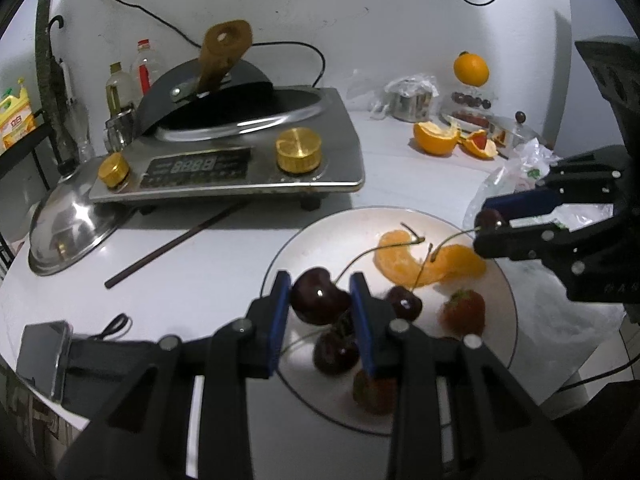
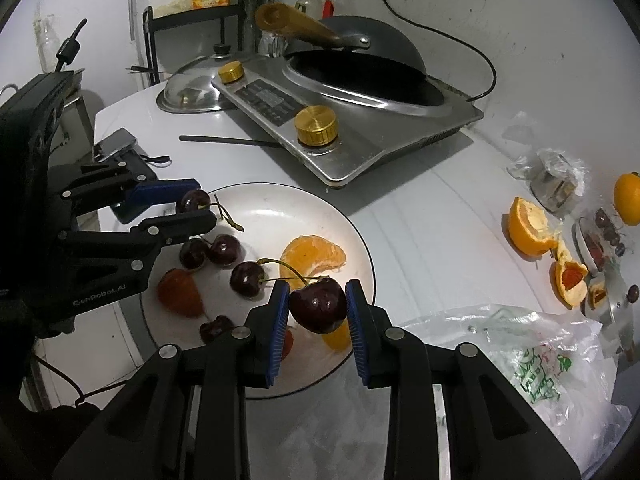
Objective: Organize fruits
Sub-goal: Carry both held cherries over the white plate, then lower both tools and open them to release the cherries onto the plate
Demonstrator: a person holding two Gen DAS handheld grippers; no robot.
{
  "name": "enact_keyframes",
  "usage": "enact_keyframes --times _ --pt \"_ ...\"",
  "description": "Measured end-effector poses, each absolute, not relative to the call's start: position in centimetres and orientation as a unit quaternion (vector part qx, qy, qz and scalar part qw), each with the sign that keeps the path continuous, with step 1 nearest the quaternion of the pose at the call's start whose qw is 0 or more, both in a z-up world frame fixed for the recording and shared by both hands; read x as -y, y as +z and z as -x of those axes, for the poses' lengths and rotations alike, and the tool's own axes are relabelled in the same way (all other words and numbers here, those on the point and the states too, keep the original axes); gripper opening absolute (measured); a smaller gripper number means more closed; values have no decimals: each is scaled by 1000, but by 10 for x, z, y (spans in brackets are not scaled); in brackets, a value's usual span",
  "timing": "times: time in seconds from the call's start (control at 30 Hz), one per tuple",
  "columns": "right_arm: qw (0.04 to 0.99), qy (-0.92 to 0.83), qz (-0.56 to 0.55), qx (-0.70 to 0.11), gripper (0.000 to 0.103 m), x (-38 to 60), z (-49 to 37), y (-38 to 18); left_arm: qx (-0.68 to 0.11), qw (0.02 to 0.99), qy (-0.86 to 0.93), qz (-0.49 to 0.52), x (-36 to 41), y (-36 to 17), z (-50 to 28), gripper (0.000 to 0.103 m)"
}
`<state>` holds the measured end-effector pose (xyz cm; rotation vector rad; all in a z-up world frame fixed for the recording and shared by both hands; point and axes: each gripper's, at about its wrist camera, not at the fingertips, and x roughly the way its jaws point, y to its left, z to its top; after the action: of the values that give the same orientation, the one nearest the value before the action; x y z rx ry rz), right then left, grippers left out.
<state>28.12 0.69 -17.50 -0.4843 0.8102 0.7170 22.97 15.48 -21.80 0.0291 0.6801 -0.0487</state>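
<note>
A white plate [image 1: 320,236] [image 2: 256,204] on the white table holds several dark cherries, orange segments [image 1: 400,264] [image 2: 316,256] and strawberries [image 1: 464,312] [image 2: 178,292]. My left gripper [image 1: 320,296] [image 2: 196,208] is shut on a dark cherry [image 1: 318,296] [image 2: 194,200] over the plate's left part. My right gripper [image 2: 318,308] [image 1: 490,222] is shut on another dark cherry [image 2: 318,310] [image 1: 488,219] with a long stem, held above the plate's near right edge.
An induction cooker [image 1: 248,160] [image 2: 360,120] with a black wok stands behind the plate, a steel lid [image 1: 72,232] and a dark chopstick [image 1: 176,244] beside it. Orange peels [image 2: 532,232], a whole orange [image 1: 471,69], a fruit tray and a plastic bag [image 2: 540,360] lie right. A phone [image 1: 44,356] lies left.
</note>
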Motion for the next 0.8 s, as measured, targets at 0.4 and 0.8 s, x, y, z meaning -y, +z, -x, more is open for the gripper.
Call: enact_keyframes --times 0.4,0.8 --pt "827 342 218 -390 30 -11 -309 -185 -339 940 -35 -19 -152 -221 -260 31" --pt "823 353 204 -396 30 -16 -328 -196 -357 933 -40 -20 -145 -230 -280 31"
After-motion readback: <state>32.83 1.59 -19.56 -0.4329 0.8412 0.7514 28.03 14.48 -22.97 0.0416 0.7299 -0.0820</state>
